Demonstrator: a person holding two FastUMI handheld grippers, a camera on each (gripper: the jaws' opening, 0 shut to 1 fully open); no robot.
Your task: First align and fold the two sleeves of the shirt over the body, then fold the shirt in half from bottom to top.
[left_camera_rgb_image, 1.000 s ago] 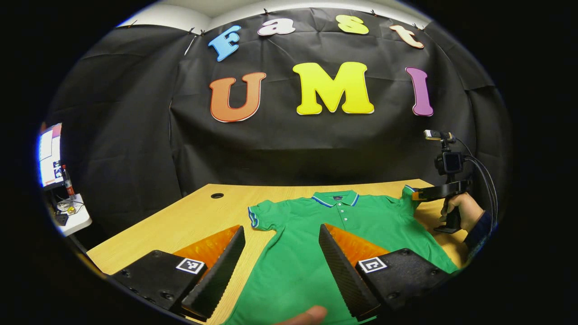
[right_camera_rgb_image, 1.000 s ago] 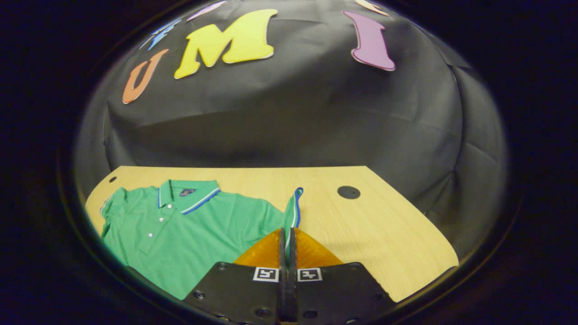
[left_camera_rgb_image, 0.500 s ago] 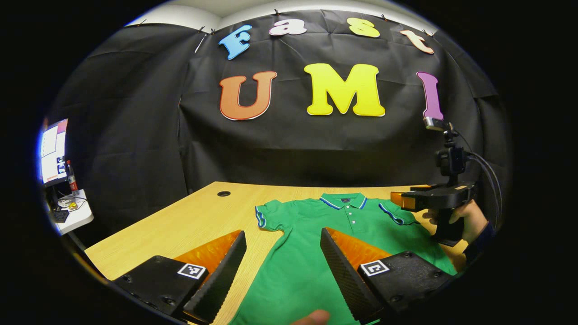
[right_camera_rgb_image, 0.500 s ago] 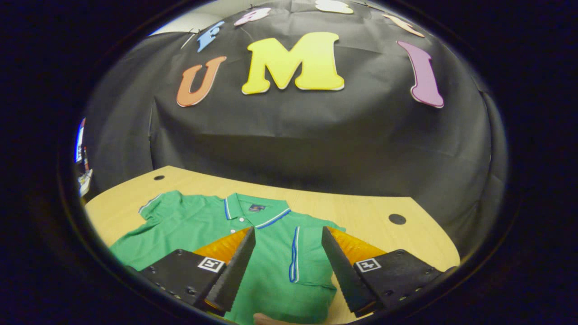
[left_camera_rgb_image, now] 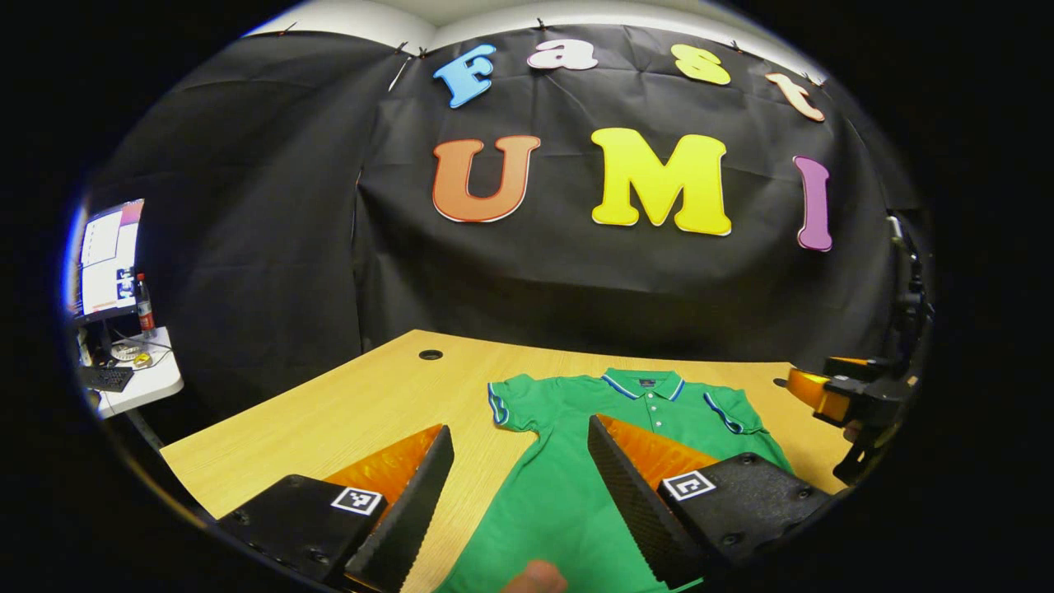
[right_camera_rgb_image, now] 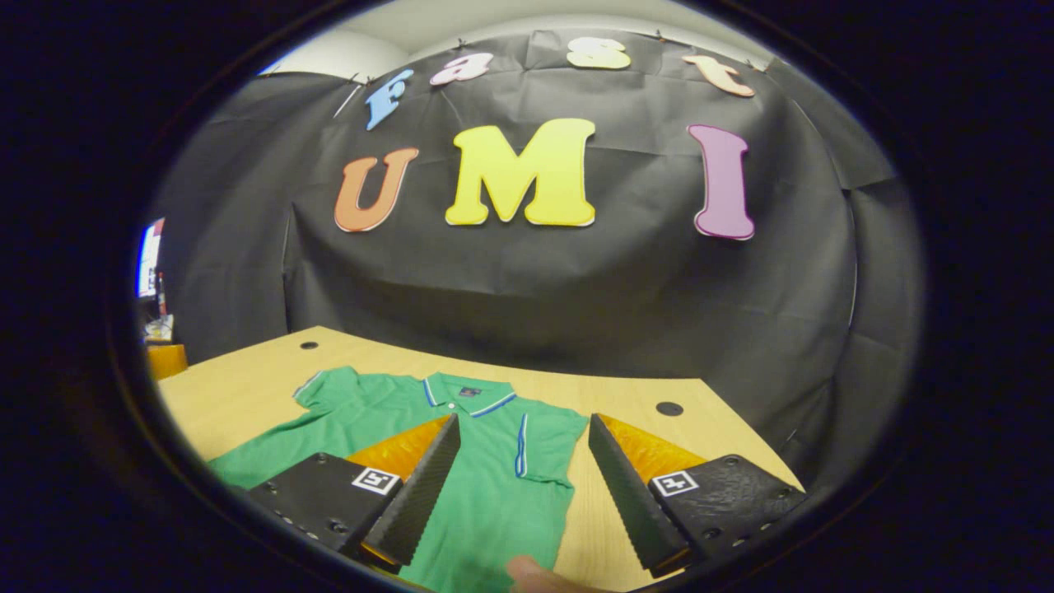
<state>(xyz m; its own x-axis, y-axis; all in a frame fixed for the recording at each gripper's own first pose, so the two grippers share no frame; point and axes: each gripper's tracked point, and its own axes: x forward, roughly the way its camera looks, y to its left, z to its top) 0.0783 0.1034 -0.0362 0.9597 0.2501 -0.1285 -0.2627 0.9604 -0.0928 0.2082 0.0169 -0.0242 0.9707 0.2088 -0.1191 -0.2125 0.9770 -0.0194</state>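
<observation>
Looking along your left gripper (left_camera_rgb_image: 519, 486), you see its two fingers spread wide with nothing between them. The green shirt (left_camera_rgb_image: 593, 461) lies flat on the wooden table (left_camera_rgb_image: 346, 412), just ahead of and under those fingers, with its collar (left_camera_rgb_image: 642, 383) at the far end, away from you. One sleeve (left_camera_rgb_image: 510, 403) sticks out flat to the side. The other sleeve (left_camera_rgb_image: 733, 408) is folded in over the body, and its blue and white edge shows as a stripe.

Your right gripper (right_camera_rgb_image: 519, 486) is wide open too and holds nothing. The folded sleeve (right_camera_rgb_image: 535, 436) lies on the shirt (right_camera_rgb_image: 395, 403) right between its fingers, a bit ahead of the tips. In the left gripper view, your right gripper (left_camera_rgb_image: 823, 394) hangs off past the folded side of the shirt, above the table edge, not touching the cloth. A fingertip (left_camera_rgb_image: 535, 576) pokes in at the bottom of that view.
</observation>
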